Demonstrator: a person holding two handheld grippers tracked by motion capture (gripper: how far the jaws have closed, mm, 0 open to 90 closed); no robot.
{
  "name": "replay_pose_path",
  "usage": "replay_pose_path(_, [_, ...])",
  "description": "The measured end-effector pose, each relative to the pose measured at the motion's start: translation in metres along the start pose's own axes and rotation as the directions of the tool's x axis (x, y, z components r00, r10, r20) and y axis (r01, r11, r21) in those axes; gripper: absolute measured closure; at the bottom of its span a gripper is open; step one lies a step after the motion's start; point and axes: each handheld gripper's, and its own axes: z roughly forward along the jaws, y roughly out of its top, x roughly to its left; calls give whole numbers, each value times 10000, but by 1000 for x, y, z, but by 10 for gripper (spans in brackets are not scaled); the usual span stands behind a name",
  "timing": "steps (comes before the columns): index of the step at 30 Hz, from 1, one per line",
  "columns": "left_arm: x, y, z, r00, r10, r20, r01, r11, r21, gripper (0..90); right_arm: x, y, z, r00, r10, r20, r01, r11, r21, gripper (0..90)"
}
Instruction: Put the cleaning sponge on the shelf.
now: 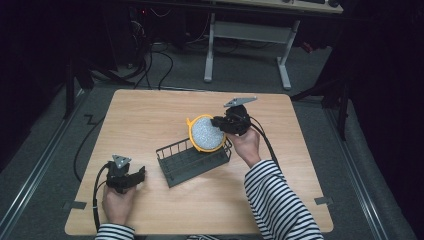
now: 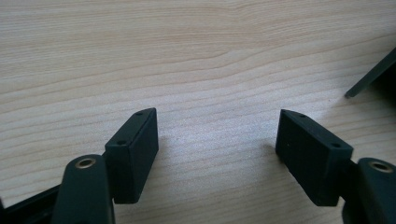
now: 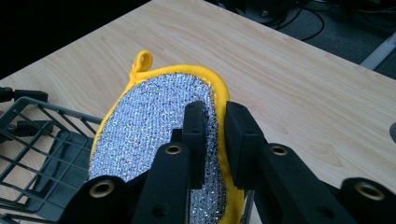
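Left gripper (image 1: pixel 131 176) rests low over the wooden table (image 1: pixel 150 115) near its front left area, held in the person's left hand (image 1: pixel 119 202), with its cable trailing back toward the table edge. In the left gripper view its jaws stand wide apart with bare wood grain between them and nothing gripped; a dark edge of the wire basket shows just ahead and to the right of the right-hand jaw. Right gripper (image 1: pixel 216 121) is held by the person's right hand (image 1: pixel 247 144), which comes out of a black-and-white striped sleeve (image 1: pixel 277 197), and sits above the far end of the dark wire basket (image 1: pixel 192 160). Its jaws are drawn close together and pinch the rim of a round scouring pad (image 3: pixel 159 121), silver mesh on the face with a yellow border and a small yellow loop at the top. In the right gripper view the pad (image 1: pixel 206 133) stands on edge directly ahead of the jaws, one jaw on the mesh face and the other behind the yellow edge. The pad's lower part hangs at the basket's far end, at or just inside the basket rim; whether it touches the wire cannot be determined. The basket (image 3: pixel 32 154) lies to the left of and below the right gripper (image 3: pixel 215 135), and between the two grippers on the table, set at a slant.
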Motion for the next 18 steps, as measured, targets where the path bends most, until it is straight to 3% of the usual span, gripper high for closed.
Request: replay_pose_path(18, [0, 0, 0, 10000, -2, 0, 2, 10000, 1, 305, 3, -12, 4, 9994, -301, -191, 304, 9994, 177, 787])
